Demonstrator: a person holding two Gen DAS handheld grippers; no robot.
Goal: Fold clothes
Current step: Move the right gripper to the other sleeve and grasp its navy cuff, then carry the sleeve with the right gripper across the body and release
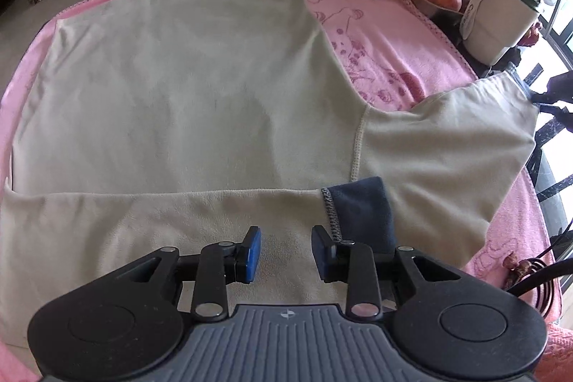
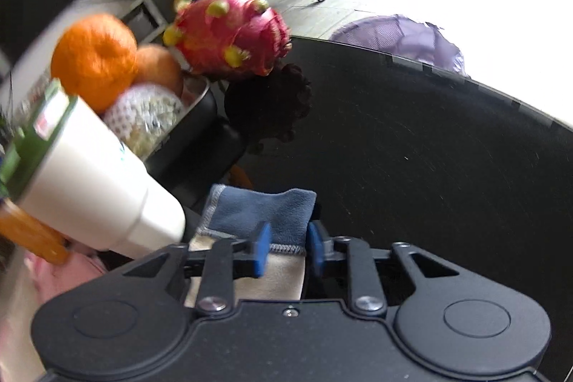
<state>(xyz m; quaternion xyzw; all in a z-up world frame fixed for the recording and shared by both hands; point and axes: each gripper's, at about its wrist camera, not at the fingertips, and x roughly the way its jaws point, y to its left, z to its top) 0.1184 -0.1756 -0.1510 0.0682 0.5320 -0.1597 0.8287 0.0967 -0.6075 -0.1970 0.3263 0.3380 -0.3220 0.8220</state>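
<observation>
Your left gripper [image 1: 285,253] hovers spread over the folded-in sleeve, holding nothing. Your right gripper [image 2: 285,249] has its pads either side of the other sleeve's blue cuff [image 2: 261,208], gap showing; I cannot tell if it pinches. The cream shirt [image 1: 179,77] lies flat on the pink blanket [image 1: 376,34]. You seem mid sleeve-fold: next, carry that cuff inward, clear of the white tumbler [image 2: 96,185] and fruit bowl [image 2: 197,99] beyond.
</observation>
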